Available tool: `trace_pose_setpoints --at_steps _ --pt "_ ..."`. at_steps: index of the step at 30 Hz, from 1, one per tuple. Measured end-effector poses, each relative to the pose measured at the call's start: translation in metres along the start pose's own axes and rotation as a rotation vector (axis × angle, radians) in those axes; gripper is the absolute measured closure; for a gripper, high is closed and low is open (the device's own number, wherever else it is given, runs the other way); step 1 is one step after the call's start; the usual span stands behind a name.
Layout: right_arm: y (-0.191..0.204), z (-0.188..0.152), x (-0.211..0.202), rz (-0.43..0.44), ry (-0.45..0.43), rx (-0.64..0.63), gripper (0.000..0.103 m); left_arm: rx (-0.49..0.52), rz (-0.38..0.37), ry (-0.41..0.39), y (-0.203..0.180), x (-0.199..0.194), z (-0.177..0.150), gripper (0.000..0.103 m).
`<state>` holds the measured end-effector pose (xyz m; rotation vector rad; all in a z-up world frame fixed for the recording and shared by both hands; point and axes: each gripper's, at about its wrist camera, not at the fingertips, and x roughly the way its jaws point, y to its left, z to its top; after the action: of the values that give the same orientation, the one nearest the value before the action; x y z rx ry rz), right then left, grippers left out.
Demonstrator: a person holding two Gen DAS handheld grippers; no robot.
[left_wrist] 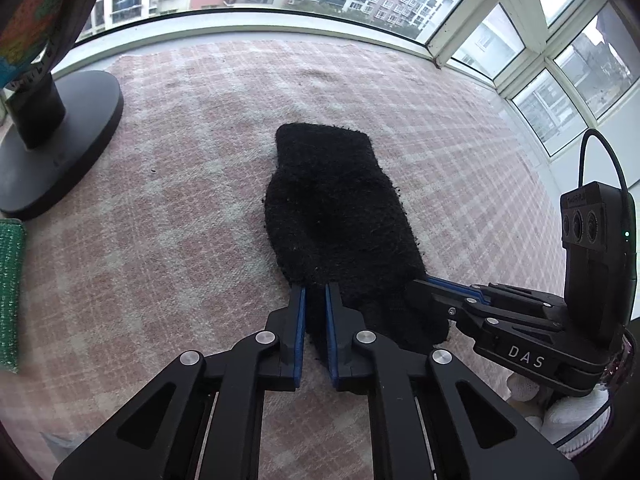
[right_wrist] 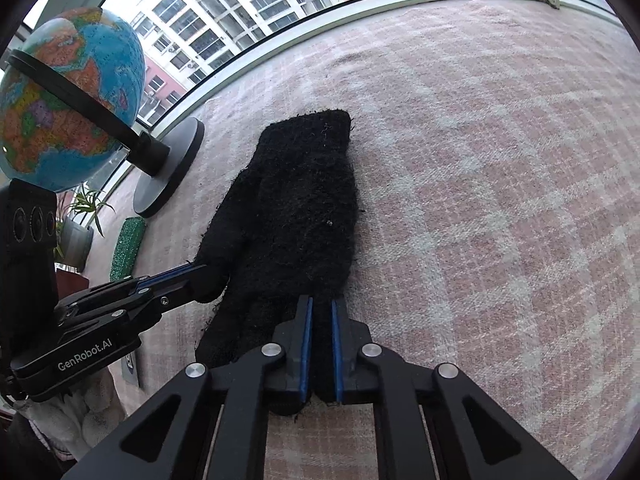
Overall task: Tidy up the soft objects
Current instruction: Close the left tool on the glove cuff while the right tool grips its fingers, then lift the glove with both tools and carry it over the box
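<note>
Both tongs, left (left_wrist: 315,300) and right (right_wrist: 320,312), clamp the black glove's (left_wrist: 336,208) near edge — lift evenly, keeping it taut.

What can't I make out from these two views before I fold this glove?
- Black glove finger ends: both views, hidden under the left claw and right claw.
- Right claw tips: left wrist view, buried in the glove's edge.
- Globe: left wrist view, cut off by the frame.
- Green mesh roll: left wrist view, cut by the left edge.
</note>
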<state>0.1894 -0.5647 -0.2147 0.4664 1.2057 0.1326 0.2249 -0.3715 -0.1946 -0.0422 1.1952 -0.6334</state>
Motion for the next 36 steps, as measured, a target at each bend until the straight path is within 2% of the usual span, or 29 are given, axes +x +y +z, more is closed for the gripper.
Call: trace_pose_setpoints --at_steps 7,14,36 --pt "0.015 -0.006 -0.015 -0.052 -0.026 -0.055 0.097 0.043 -0.001 -0.022 -0.012 -0.016 -0.007 0.096" --pt "0.046 -0.016 -0.028 -0.100 -0.047 -0.149 0.097 0.059 0.004 -0.040 -0.016 -0.033 -0.017 0.096" --pt "0.135 -0.059 -0.079 -0.065 -0.109 -0.284 0.097 0.017 -0.008 -0.177 0.010 -0.130 -0.065 0.097"
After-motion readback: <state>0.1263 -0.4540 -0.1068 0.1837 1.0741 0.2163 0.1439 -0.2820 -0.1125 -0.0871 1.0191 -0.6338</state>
